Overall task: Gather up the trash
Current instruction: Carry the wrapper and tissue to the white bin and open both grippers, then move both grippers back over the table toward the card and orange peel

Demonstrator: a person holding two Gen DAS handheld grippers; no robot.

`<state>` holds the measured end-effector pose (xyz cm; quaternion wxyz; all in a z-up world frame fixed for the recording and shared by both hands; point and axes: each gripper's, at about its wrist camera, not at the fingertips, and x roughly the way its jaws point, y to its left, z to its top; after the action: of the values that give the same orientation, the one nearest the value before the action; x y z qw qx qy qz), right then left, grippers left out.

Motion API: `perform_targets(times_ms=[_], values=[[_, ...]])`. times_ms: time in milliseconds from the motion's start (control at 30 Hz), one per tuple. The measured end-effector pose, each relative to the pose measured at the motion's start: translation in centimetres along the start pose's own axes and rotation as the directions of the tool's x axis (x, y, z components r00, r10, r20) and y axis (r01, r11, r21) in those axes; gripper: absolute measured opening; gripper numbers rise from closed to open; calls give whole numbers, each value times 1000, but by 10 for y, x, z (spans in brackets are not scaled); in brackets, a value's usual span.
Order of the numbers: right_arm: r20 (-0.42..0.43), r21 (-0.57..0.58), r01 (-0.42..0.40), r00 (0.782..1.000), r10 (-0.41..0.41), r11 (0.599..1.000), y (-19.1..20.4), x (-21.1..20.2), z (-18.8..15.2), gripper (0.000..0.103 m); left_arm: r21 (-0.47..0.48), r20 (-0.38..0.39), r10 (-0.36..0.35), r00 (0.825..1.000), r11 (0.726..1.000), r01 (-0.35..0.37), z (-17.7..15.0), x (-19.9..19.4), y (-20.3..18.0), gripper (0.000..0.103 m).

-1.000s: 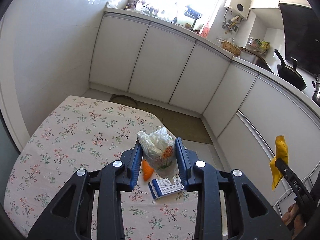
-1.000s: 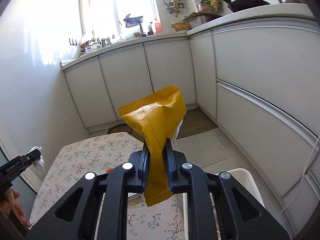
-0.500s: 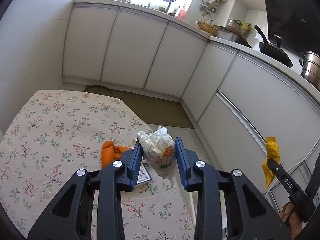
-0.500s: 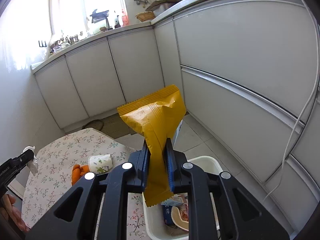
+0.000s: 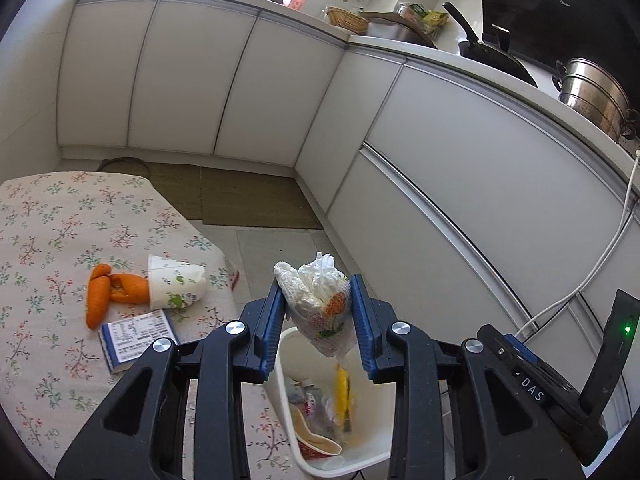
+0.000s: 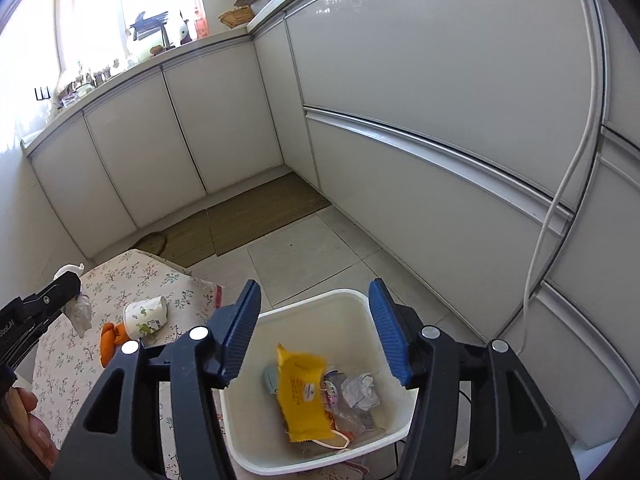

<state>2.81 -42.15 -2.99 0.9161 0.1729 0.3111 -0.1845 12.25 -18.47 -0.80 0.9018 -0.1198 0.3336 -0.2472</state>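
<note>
The left gripper (image 5: pixel 317 312) pinches a crumpled white plastic bag (image 5: pixel 316 300) above the near rim of the white plastic bin (image 6: pixel 352 300). Released from here, it could catch that rim and fall to the floor. The right gripper (image 6: pixel 316 332) hangs spread and empty over the bin, where a yellow wrapper (image 6: pixel 302 396) lies. On the floral-clothed desk (image 5: pixel 60 232) a tipped paper cup (image 5: pixel 176 288), orange peel (image 5: pixel 108 292) and a blue-edged packet (image 5: pixel 136 336) await, none blocking the drop.

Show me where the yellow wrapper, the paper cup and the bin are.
yellow wrapper (image 6: pixel 301 390), right wrist view, middle of its flat face.
paper cup (image 5: pixel 176 286), left wrist view, its side wall.
bin (image 6: pixel 316 297), right wrist view, far rim.
</note>
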Motion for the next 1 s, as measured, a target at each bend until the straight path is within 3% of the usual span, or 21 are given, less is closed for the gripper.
perform_targets(times_ms=[367, 500, 800, 900, 1000], values=[[43, 89, 126, 991, -130, 988, -51, -5, 10, 64, 54, -57, -103, 993, 993, 106, -10, 34, -53, 31], [71, 136, 186, 978, -197, 973, -68, -10, 14, 73, 73, -89, -133, 987, 987, 140, -14, 46, -66, 31], [92, 159, 252, 959, -268, 955, -79, -15, 14, 81, 115, -156, -153, 976, 978, 172, -24, 72, -83, 33], [101, 153, 265, 954, -282, 952, -78, -16, 14, 84, 103, -178, -137, 974, 982, 157, -26, 82, -80, 39], [104, 137, 271, 953, -285, 953, -74, -15, 13, 86, 79, -189, -116, 975, 988, 133, -27, 87, -73, 61]])
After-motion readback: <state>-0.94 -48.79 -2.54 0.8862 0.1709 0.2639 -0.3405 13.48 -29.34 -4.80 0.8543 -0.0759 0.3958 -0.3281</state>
